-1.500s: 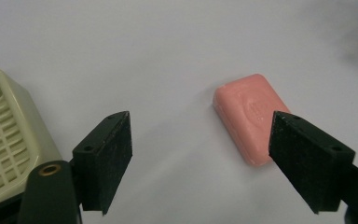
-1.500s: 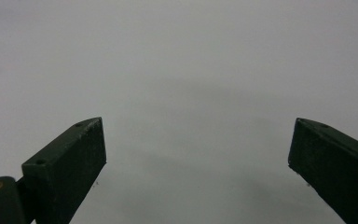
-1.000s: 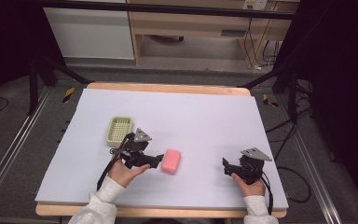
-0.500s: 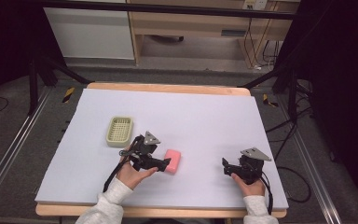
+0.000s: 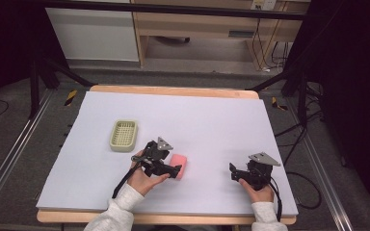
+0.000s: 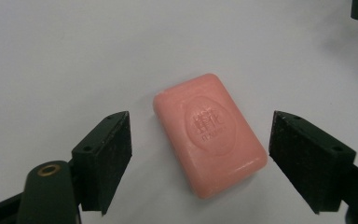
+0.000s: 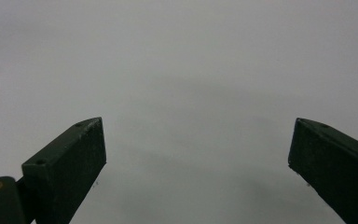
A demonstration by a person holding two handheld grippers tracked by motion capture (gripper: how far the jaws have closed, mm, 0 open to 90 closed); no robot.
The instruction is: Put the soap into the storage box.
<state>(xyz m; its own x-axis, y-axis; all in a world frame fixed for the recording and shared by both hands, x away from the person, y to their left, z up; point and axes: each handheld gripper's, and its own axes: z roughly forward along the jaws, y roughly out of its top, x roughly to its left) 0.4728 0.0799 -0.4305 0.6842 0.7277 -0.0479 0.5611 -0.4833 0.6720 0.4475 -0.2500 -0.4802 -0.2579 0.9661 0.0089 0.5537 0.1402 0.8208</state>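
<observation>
Starting at the left of the high view, a pale green soap dish [image 5: 124, 135] sits alone on the white table [image 5: 212, 115], with bare surface all round it. Just to its lower right, near the middle of the frame, the left gripper [image 5: 174, 172] is at the pink soap bar [image 5: 179, 165], which lies flat on the table, well clear of every edge. In the left gripper view the bar [image 6: 209, 133] lies between the two spread jaws, touching neither, with a gap on each side. Its long axis runs slantwise from upper left to lower right, so the jaws look set to close across the bar at an angle rather than squarely on its long sides; a slight turn of the hand would probably square the grip. Farther right in the high view, the right gripper [image 5: 233, 172] rests low over bare table, well apart from the bar, jaws also wide and holding nothing. The left hand [image 5: 144, 178] is plainly the nearer one.
</observation>
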